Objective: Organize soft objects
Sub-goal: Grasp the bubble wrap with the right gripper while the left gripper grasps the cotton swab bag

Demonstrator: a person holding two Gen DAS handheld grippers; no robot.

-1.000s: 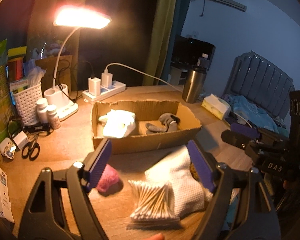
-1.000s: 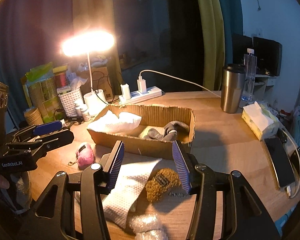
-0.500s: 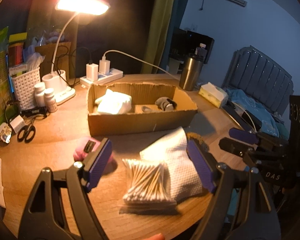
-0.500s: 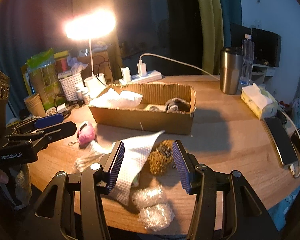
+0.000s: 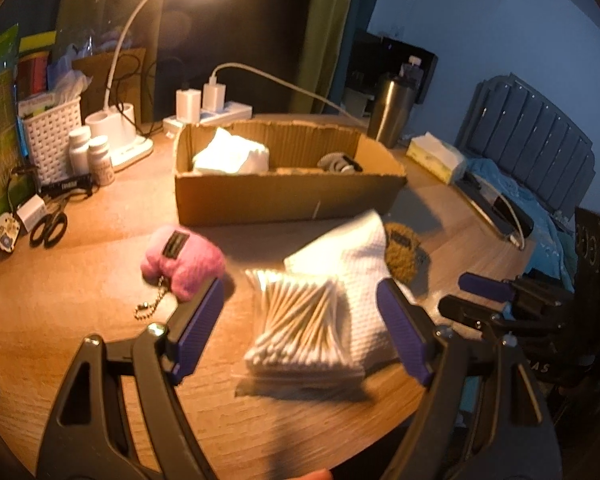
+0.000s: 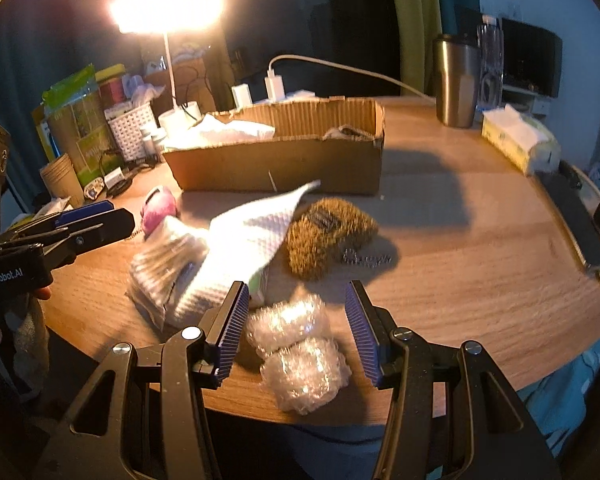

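Note:
A cardboard box [image 5: 288,196] at mid-table holds a white cloth [image 5: 232,156] and grey socks [image 5: 338,163]. In front of it lie a pink plush keychain [image 5: 182,262], a bag of cotton swabs [image 5: 302,322], a white textured cloth [image 5: 360,276], a brown plush [image 6: 328,236] and bubble wrap [image 6: 296,348]. My left gripper [image 5: 300,330] is open and empty, its jaws either side of the swab bag. My right gripper [image 6: 298,330] is open and empty over the bubble wrap. The box also shows in the right wrist view [image 6: 284,160].
A lit desk lamp [image 5: 136,72], white basket [image 5: 52,136], pill bottles [image 5: 90,154], scissors [image 5: 48,228] and power strip [image 5: 208,114] stand at the back left. A steel tumbler [image 6: 456,80], tissue pack [image 6: 518,142] and phones [image 6: 580,216] are on the right.
Both grippers have pulled back toward the near table edge and lowered. The box now looks farther off; the swab bag and the bubble wrap have come between the jaws. Both stay open.

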